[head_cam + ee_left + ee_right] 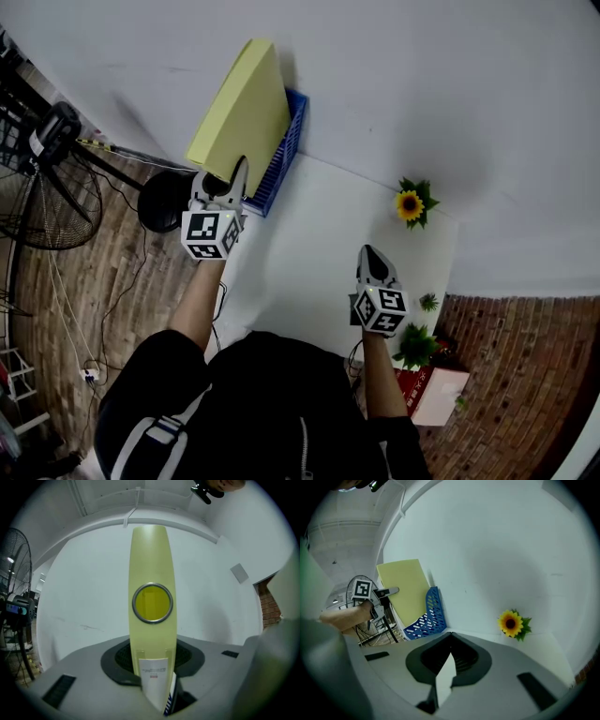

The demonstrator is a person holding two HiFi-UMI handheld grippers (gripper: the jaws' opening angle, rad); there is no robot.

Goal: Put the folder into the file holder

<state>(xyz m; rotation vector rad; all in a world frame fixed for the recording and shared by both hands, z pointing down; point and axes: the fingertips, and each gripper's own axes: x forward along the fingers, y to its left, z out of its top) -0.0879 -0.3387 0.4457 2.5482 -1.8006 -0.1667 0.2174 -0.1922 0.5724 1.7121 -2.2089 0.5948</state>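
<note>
A pale yellow folder (242,117) stands tilted in the blue slotted file holder (281,155) at the table's far left corner. My left gripper (230,183) is shut on the folder's near lower end. In the left gripper view the folder's spine (151,555), with a metal-ringed hole and a white label, rises from between the jaws of the left gripper (157,700). My right gripper (373,258) hovers over the white table (309,272) with its jaws together and nothing in them. The right gripper view shows the folder (403,590) and the holder (430,616) to the left of the right gripper (444,681).
A sunflower decoration (410,204) stands by the wall at the table's far right. Small green plants (417,342) and a red box (427,389) sit beside the table's near right edge. A floor fan (47,187) and cables lie left of the table.
</note>
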